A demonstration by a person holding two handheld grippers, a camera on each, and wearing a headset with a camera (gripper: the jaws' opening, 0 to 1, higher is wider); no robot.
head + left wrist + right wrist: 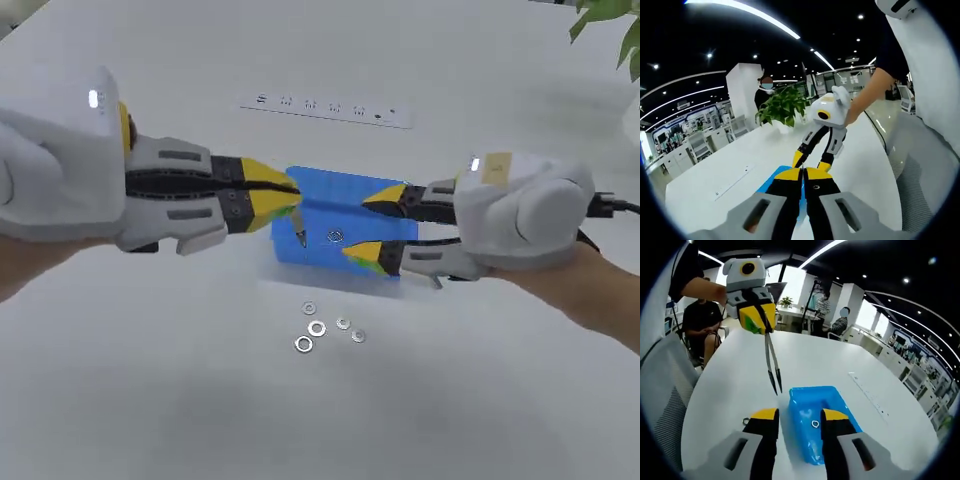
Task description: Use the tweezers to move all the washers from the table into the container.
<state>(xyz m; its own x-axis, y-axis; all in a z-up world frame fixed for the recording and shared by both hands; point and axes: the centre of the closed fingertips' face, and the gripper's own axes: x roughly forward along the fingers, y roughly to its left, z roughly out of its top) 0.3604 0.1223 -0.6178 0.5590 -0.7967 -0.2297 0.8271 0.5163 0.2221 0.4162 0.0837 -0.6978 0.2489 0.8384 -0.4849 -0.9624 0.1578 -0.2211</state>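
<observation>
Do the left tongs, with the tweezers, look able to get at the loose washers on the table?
Probably yes. The left tongs grip slim metal tweezers near the blue plastic container; the small silver washers lie bare on the white table, nothing between.

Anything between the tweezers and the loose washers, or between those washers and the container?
Nothing visible. The tweezers in the left gripper hang over the blue container; the washers lie on bare table just in front of its near wall.
</observation>
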